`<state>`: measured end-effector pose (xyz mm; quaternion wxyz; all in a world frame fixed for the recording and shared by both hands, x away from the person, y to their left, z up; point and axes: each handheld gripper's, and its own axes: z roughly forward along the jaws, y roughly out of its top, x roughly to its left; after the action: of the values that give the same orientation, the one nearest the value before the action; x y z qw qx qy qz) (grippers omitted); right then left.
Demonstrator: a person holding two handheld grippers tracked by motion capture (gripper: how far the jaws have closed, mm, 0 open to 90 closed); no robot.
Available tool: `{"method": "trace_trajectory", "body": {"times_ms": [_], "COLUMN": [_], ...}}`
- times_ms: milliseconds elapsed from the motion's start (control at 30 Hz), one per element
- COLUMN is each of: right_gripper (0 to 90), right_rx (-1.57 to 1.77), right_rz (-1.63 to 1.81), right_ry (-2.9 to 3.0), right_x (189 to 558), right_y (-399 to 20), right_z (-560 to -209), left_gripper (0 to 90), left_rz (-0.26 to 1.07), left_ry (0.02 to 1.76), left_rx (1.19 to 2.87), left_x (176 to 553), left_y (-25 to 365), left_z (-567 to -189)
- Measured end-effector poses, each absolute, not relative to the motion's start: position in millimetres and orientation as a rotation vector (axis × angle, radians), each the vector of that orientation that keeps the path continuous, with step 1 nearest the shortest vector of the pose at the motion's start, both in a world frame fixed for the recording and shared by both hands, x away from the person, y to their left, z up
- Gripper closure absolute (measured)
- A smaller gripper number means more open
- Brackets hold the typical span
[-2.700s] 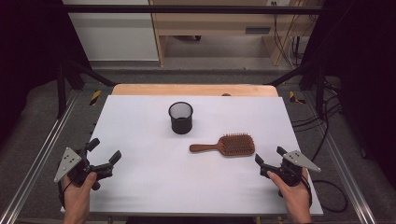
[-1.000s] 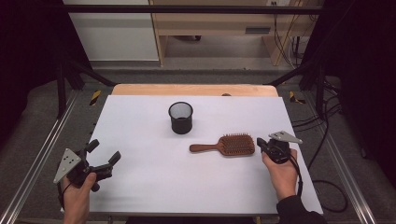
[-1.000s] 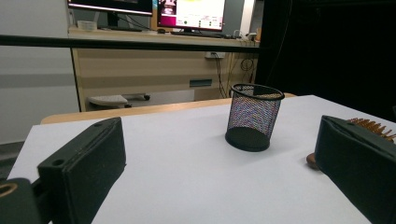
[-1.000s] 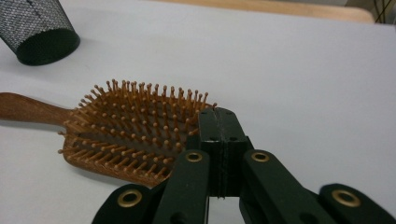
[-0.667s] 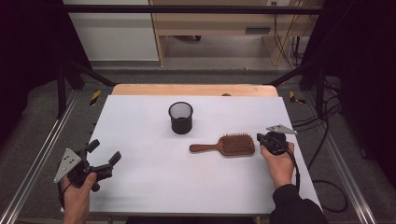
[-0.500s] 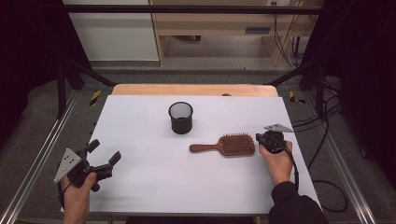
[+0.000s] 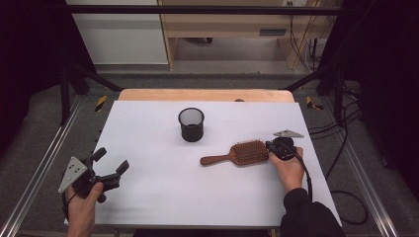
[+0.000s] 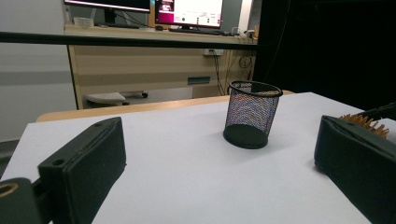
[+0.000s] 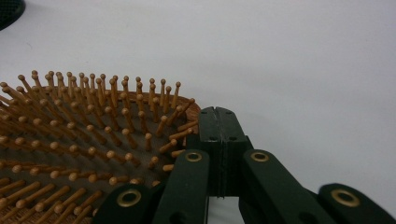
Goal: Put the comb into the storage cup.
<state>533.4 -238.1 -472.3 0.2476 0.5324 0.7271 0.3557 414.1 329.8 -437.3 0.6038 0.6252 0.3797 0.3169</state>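
Right hand-held gripper (image 7: 272, 147) has its jaws pressed together, nothing between them, tips right at the rim of the hairbrush (image 7: 242, 153) head, touching or just beside it. Hairbrush lies flat on the white table (image 7: 148, 197), bristles up, handle pointing left, right of centre. Left hand-held gripper (image 7: 109, 165) sits at the near-left table edge, jaws wide apart, empty. Black mesh cup (image 7: 191, 124) stands upright behind the brush, apart from it.

black mesh cup (image 7: 191, 124) upright, white table (image 7: 148, 197), 2 monitors (image 8: 189, 6) behind
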Motion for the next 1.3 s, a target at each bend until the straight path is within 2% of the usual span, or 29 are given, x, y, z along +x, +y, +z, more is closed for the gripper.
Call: {"method": "trace_trajectory", "body": {"times_ms": [167,733,1300], "right_gripper": [90.0,90.0,90.0], "right_rx": [1.421,1.226,1.124], "right_rz": [0.981,1.018,1.065], "right_ry": [2.010,2.177,2.270], "right_x": [535,533,517], "right_y": [-229,-152,-106], "right_z": [-473,-470,-469], "left_gripper": [2.0,2.0,2.1], "left_rz": [0.735,0.731,0.728], "left_ry": [0.877,0.871,0.869], "left_rx": [1.453,1.469,1.483], "left_x": [414,415,415], "left_y": [329,327,325], "left_z": [-437,-437,-438]}}
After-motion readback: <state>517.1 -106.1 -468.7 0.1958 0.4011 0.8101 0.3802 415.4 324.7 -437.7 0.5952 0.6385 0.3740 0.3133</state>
